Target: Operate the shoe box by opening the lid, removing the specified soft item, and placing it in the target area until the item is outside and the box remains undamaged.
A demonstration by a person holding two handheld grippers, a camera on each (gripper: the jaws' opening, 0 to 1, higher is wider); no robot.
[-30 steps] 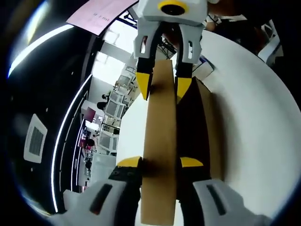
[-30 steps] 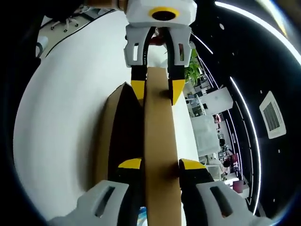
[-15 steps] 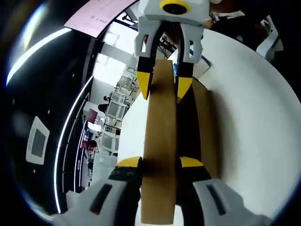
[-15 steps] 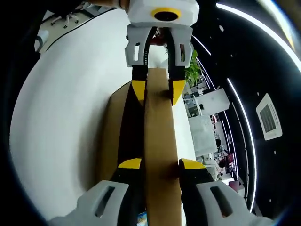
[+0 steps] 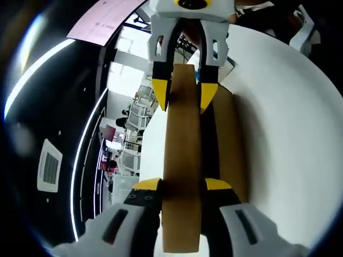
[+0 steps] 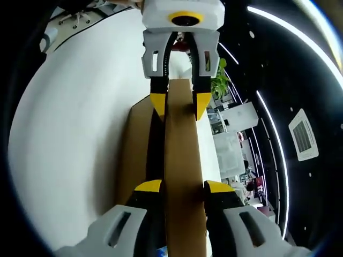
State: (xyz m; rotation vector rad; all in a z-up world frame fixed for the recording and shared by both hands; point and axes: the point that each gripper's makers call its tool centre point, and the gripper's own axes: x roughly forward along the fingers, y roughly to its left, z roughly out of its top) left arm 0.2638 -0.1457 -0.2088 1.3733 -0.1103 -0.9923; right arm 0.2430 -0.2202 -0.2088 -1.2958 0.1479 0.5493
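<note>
The brown cardboard lid (image 5: 182, 150) of the shoe box stands edge-on between my left gripper (image 5: 182, 184), which is shut on its near end. My right gripper (image 5: 185, 95) comes in from the top and is clamped on the far end. Right of the lid are a dark gap and the box wall (image 5: 236, 144). In the right gripper view the same lid (image 6: 182, 150) runs up between my right gripper (image 6: 182, 186) to my left gripper (image 6: 179, 105) at the top. There the box wall (image 6: 136, 144) lies left of it. The box's inside is hidden.
The box rests on a round white table (image 5: 289, 134), which also spreads at the left of the right gripper view (image 6: 69, 123). Beyond it are a dark ceiling with light strips, office desks, a pink panel (image 5: 107, 16) and a green plant (image 6: 220, 80).
The dark gap between lid and box wall has narrowed in both views. Both views have tilted slightly, and the opposite gripper sits a little higher in each. Both grips hold.
</note>
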